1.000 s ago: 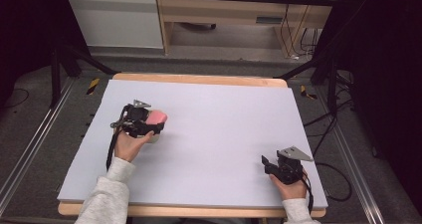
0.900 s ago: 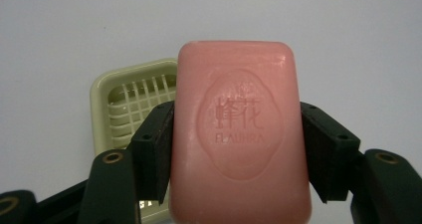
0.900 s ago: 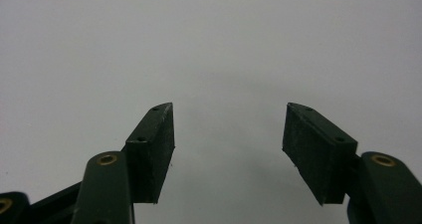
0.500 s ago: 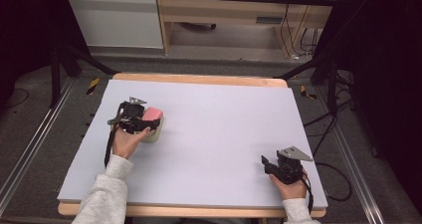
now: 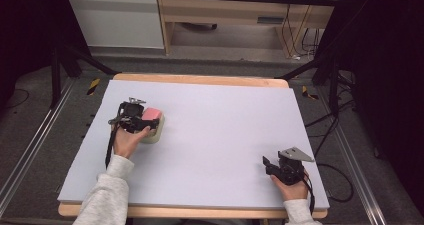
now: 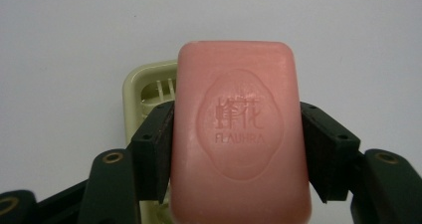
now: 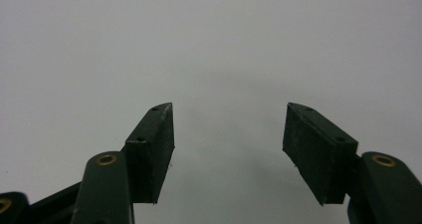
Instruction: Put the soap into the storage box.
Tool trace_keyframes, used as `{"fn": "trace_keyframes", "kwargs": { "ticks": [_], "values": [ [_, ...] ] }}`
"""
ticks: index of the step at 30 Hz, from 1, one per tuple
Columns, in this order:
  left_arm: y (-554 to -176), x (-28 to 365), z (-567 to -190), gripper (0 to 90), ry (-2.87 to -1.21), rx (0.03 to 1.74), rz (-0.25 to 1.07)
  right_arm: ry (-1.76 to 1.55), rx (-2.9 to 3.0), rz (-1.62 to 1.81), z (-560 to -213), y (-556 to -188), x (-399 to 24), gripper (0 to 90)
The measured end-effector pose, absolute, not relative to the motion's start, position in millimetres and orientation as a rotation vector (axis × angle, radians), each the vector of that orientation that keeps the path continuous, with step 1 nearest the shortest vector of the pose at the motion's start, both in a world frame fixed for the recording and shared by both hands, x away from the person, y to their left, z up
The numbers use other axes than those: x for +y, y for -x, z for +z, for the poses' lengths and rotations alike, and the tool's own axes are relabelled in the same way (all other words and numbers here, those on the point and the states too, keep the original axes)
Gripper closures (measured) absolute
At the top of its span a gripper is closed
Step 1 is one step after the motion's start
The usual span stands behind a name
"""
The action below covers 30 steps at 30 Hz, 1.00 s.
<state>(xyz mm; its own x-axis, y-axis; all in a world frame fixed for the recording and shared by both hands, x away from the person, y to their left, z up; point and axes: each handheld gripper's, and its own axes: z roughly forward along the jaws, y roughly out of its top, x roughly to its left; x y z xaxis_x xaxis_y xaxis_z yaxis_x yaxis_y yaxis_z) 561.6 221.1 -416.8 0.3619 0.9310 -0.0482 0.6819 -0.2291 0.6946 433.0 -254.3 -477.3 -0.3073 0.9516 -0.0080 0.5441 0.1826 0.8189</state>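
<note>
Left gripper view has the clearest look: the left tool (image 6: 238, 134) is clamped on a pink soap bar (image 6: 241, 134), one pad on each long side, stamped face up toward the camera. Gripping it across the narrow width makes sense, since the bar stays flat that way and can go down level. Right under and behind it sits a cream soap dish (image 6: 144, 89) with a slotted floor. From what shows past the bar, the dish looks empty, though most of it is hidden by the soap.

In the high view the soap (image 5: 152, 115) is on the left part of the desk (image 5: 225, 135), over the dish (image 5: 154, 133); can't tell if it's touching it.

The right tool (image 7: 229, 134) holds nothing, jaws standing apart over bare desk, parked near the front right corner, well out of the way.
</note>
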Motion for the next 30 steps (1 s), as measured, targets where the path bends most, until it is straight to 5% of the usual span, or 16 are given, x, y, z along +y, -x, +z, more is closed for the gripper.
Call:
{"fn": "trace_keyframes", "kwargs": {
  "ticks": [30],
  "values": [
    [-572.8,225.8,-438.8,37.3,-2.008,1.451,0.502,-1.401,1.935,0.999,-477.7,-433.2,-254.3,36.9]
  ]
}}
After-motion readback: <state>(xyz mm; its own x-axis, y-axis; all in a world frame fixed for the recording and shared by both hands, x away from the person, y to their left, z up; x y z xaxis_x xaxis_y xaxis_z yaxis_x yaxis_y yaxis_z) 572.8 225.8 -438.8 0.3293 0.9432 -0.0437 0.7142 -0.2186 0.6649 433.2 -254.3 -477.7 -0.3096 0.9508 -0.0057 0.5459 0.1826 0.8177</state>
